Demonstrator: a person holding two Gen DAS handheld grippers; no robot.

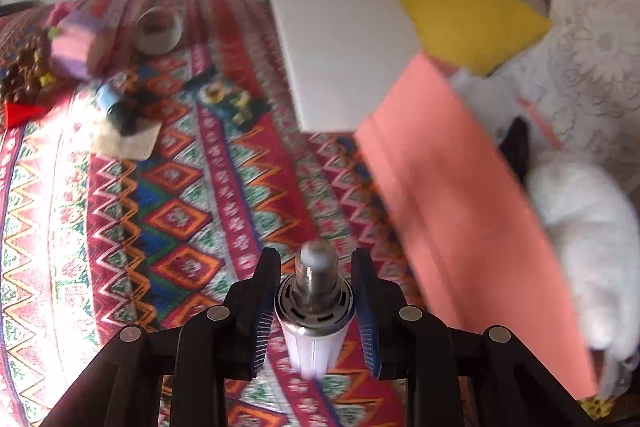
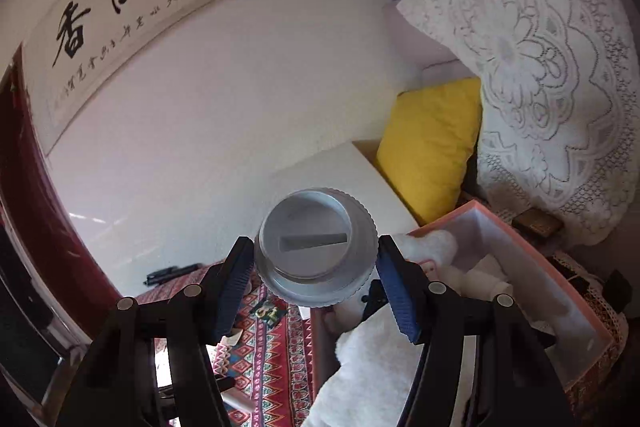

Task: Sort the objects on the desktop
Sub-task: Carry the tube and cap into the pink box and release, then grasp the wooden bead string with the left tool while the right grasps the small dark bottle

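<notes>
While both of my tools are loaded, what matters is where the pink box (image 1: 472,227) lies from each of them: in the left wrist view it runs along the right side of the patterned cloth (image 1: 168,195), its long axis slanting from the far middle toward the near right, so it is off to the right of my left gripper (image 1: 316,291); in the right wrist view its open interior (image 2: 520,267) sits just below and to the right of my right gripper (image 2: 316,259), which I judge to be the nearer of the two. The left gripper's jaws are narrowed on a white tube-like part with a metal threaded stub (image 1: 314,291), held between the blue pads with the stub pointing away from the camera along the fingers. The right gripper's jaws stand fairly wide and clasp a white round ribbed cap (image 2: 316,247) by its rim, its slotted face turned to the camera. The box already has white fluffy material (image 2: 376,359) inside. Farther off on the cloth, well apart from the left gripper, lie a roll of tape (image 1: 158,29), a purple-pink block (image 1: 74,45) and some small dark items, blurred. I would guess the cap goes into the box first.
</notes>
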